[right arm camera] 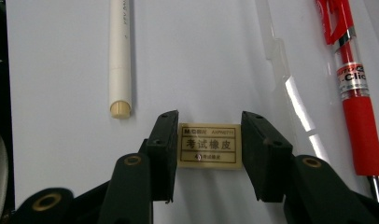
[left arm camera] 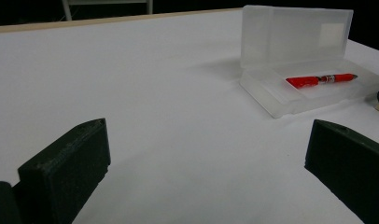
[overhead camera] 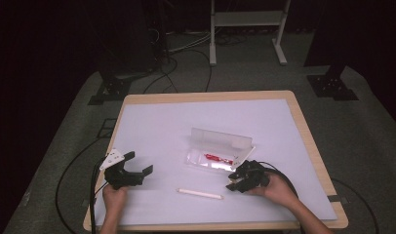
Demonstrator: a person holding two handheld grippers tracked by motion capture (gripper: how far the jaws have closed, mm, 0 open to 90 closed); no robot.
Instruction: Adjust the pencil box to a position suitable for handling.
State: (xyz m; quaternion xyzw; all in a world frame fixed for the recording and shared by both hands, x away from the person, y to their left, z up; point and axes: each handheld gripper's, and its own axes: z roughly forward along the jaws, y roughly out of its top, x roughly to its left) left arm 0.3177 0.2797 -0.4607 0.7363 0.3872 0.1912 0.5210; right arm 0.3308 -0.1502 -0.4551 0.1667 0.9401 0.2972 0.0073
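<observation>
Straddling the eraser [right arm camera: 210, 149] on the white bench [overhead camera: 162, 126], my right gripper [overhead camera: 239, 179] has its jaws at each side of it, beside the open pencil case [overhead camera: 220, 148]; whether they press I cannot tell. My left gripper [overhead camera: 137, 168] stands wide open, empty.

My left hand-held gripper [overhead camera: 136, 168] sits low with its jaws spread wide, nothing between them. My right hand-held gripper [overhead camera: 237, 179] points down, jaws partly closed, not quite pressing on what lies between them.
</observation>
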